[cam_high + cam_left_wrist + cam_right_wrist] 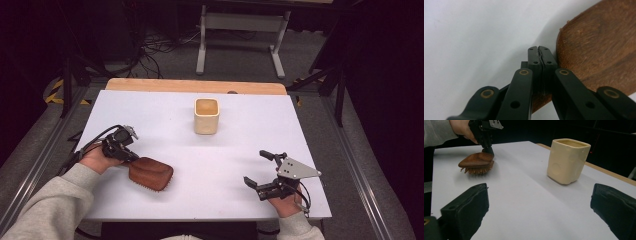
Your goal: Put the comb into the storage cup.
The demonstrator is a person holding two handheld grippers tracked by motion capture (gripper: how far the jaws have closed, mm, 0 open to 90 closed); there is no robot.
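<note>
Both grippers are seen in the high view: the left gripper (pixel 131 156) is held low at the near left of the white table (pixel 240 125), its jaws closed against the near end of a brown wooden brush (pixel 150 173) that lies bristles down. The right gripper (pixel 260 167) is held at the near right with its jaws spread wide and nothing between them. A cream cup (pixel 206 116) stands upright toward the far middle, well apart from both.

Along the left gripper (pixel 540 56), the jaws are seen pressed together, tips meeting, just beside the rounded wooden back of the brush (pixel 599 50); whether anything is pinched between them cannot be told.

From the right gripper (pixel 539 202), the jaws are shown far apart over bare table (pixel 529 202). The cup (pixel 567 160) is seen ahead to the right, the brush (pixel 477 163) ahead to the left, with the left gripper (pixel 488 149) touching its top.
</note>
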